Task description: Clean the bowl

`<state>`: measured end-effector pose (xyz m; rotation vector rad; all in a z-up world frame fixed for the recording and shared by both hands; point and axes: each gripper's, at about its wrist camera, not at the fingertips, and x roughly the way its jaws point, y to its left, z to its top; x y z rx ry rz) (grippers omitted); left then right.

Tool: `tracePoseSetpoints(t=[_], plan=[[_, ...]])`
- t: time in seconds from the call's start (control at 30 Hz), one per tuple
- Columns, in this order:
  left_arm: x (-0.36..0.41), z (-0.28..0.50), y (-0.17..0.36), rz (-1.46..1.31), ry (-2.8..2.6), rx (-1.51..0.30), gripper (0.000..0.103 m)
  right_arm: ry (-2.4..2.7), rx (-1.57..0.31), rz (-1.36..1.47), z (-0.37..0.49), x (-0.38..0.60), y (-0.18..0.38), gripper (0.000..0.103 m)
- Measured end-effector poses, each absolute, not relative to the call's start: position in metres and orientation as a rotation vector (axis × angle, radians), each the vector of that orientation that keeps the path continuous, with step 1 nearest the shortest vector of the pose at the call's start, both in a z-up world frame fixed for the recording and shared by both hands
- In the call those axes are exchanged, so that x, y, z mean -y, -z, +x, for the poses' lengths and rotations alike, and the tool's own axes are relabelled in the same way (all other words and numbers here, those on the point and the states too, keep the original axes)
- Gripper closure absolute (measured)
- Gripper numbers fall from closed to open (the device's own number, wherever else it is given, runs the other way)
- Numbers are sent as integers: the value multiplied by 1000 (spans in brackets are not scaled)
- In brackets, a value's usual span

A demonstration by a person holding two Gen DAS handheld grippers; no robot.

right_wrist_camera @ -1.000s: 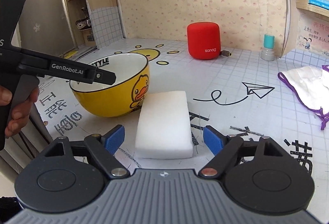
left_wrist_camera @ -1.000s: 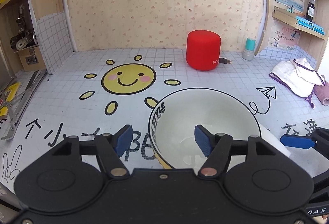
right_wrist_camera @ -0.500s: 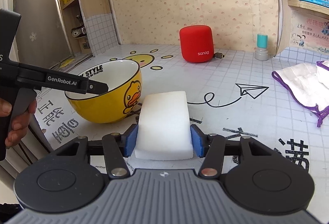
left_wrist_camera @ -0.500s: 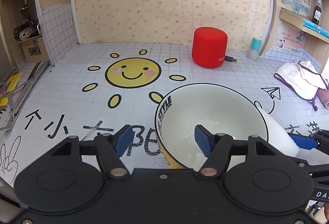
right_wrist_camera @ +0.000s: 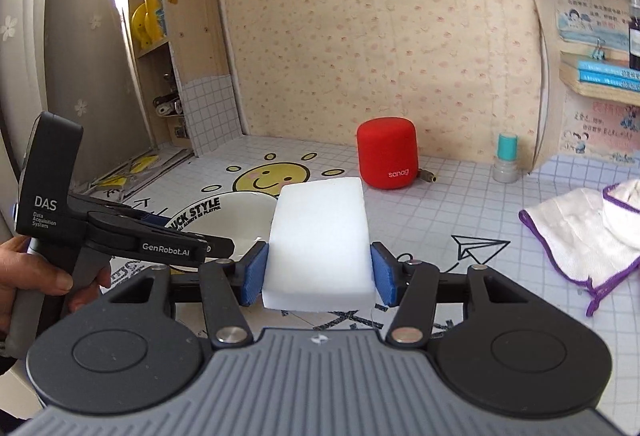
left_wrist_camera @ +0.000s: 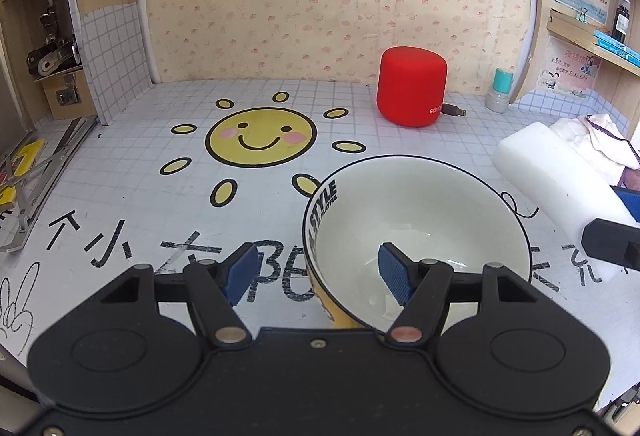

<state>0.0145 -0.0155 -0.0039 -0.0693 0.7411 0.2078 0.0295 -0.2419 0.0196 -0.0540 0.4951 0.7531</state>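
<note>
A yellow bowl with a white inside and a black rim stands on the table. My left gripper is open astride its left wall, one blue pad outside and one inside, neither pressing. In the right wrist view the bowl lies behind that gripper's black finger, and a hand holds its handle. My right gripper is shut on a white sponge block, which hangs clear of the table. In the left wrist view the sponge hovers just right of the bowl.
A red cylindrical speaker with a cable stands at the back, with a small teal-capped bottle to its right. A white cloth with purple trim lies at the right. Shelves flank both sides of the table.
My right gripper closed its pads on the sponge, then lifted it off the table beside the bowl. The left gripper and the bowl stayed where they were.
</note>
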Motion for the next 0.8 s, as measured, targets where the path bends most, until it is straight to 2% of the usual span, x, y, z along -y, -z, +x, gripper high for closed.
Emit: tracePoseSetpoints(t=[0.67,0.77,0.8], plan=[[13,21,3,-78,-202,-736,35,-743,-556,-16,35,237,-6,46],[13,21,4,-84,-195,-742,40,-727,-562,-16,35,239,-4,46],[13,21,4,-83,-191,-745,45,-722,-565,-15,35,240,-3,46]])
